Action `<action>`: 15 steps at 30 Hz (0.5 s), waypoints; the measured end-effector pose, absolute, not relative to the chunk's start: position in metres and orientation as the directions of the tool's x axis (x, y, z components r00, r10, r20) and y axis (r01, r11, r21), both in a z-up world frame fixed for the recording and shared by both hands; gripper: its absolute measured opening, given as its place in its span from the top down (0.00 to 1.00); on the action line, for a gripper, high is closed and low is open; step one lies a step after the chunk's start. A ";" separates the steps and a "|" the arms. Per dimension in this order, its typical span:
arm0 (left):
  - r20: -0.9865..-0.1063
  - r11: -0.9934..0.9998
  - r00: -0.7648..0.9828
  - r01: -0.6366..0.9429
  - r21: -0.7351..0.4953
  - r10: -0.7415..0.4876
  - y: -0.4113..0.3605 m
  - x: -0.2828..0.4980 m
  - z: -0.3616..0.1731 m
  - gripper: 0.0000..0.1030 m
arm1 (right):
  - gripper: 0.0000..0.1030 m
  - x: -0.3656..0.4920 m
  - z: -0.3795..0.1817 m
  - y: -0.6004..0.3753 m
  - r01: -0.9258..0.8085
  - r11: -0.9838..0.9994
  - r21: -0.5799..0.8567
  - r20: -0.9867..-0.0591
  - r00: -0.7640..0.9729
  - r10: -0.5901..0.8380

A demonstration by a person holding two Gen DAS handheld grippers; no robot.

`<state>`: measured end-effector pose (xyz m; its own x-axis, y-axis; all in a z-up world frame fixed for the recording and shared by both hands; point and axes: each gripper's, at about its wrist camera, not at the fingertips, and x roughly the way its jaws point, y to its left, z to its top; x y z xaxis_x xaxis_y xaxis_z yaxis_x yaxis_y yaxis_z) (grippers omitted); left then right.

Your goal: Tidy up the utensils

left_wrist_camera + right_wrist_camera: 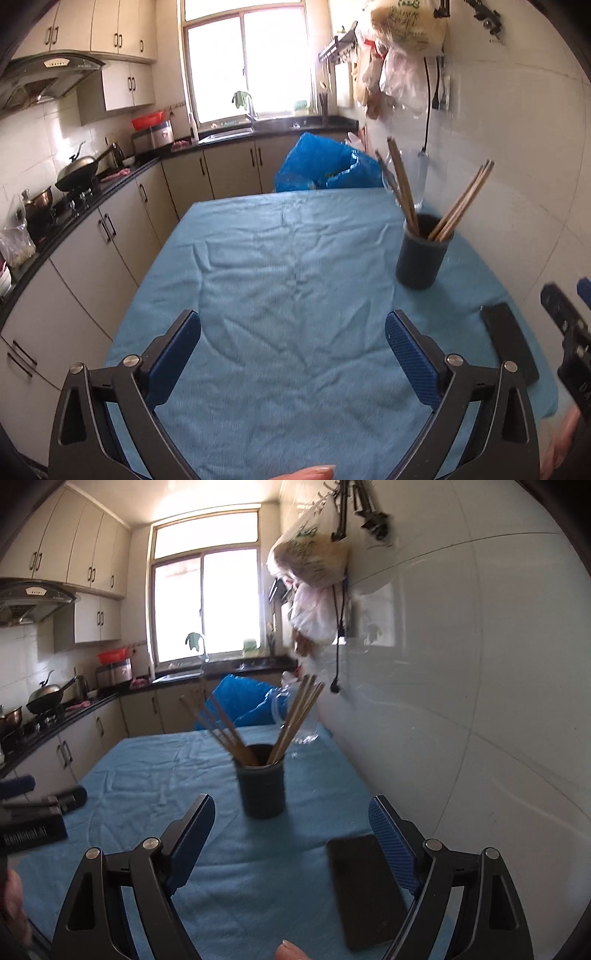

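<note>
A dark cup (pixel 421 253) (pixel 261 788) stands upright on the blue tablecloth (pixel 288 280) (pixel 155 786), close to the white wall. Several wooden chopsticks (pixel 461 201) (pixel 295 716) lean out of it in two bunches. My left gripper (pixel 293 332) is open over bare cloth, left of and nearer than the cup, with nothing between its fingers. My right gripper (pixel 291 819) is open too, just short of the cup, holding nothing. The right gripper's body (pixel 567 332) shows at the left wrist view's right edge; the left gripper's body (pixel 33 812) shows at the right wrist view's left edge.
A flat black phone-like slab (pixel 511 343) (pixel 364 886) lies on the cloth near the wall. A clear glass jug (pixel 299 716) and a blue plastic bag (pixel 325 166) (pixel 240 701) sit at the table's far end. Kitchen counter (pixel 74 199) with a wok runs along the left.
</note>
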<state>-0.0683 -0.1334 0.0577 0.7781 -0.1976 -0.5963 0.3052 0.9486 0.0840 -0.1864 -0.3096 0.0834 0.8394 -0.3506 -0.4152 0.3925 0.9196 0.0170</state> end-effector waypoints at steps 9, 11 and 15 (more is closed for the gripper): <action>-0.599 0.943 0.776 0.318 0.101 -0.198 -0.123 -0.081 0.047 0.03 | 0.14 -0.187 0.083 -0.286 0.390 0.921 -0.019 -0.417 0.834 -0.362; -0.598 0.942 0.776 0.320 0.099 -0.201 -0.122 -0.081 0.047 0.03 | 0.14 -0.187 0.083 -0.284 0.397 0.918 -0.024 -0.416 0.831 -0.370; -0.613 0.948 0.767 0.306 0.089 -0.190 -0.117 -0.078 0.043 0.03 | 0.14 -0.185 0.081 -0.285 0.405 0.914 -0.029 -0.423 0.823 -0.379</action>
